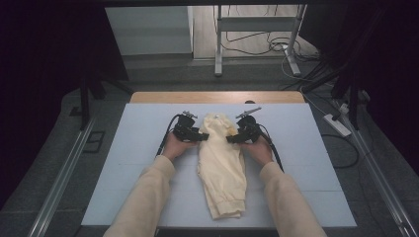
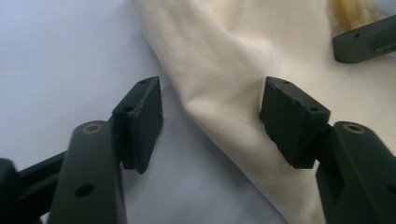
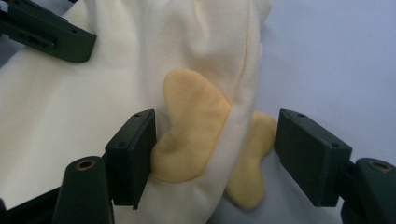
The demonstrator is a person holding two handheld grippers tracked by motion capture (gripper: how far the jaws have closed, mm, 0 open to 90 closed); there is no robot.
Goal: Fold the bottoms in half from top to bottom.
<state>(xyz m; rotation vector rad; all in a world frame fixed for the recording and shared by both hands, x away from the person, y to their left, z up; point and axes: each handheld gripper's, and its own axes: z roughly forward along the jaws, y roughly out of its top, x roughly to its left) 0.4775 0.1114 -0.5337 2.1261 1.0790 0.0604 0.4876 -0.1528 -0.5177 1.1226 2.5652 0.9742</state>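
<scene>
A cream garment [image 1: 222, 168] lies folded lengthwise on the white table cover [image 1: 138, 163], running from the grippers toward the near edge. My left gripper [image 1: 202, 134] stands at its upper left edge. In the left gripper view, the jaws of the left gripper [image 2: 212, 121] are apart around a fold of the cloth [image 2: 224, 84]; one pad touches it, the other rests over bare cover. My right gripper [image 1: 231, 138] is at the upper right edge. In the right gripper view, the right gripper [image 3: 217, 154] straddles the hem with its yellow patches [image 3: 191, 121], jaws apart.
A wooden table edge [image 1: 217, 97] shows beyond the cover. A power strip [image 1: 337, 124] and cables lie on the floor to the right, and a metal stand [image 1: 217, 49] is behind. Both sleeved forearms come in from the bottom.
</scene>
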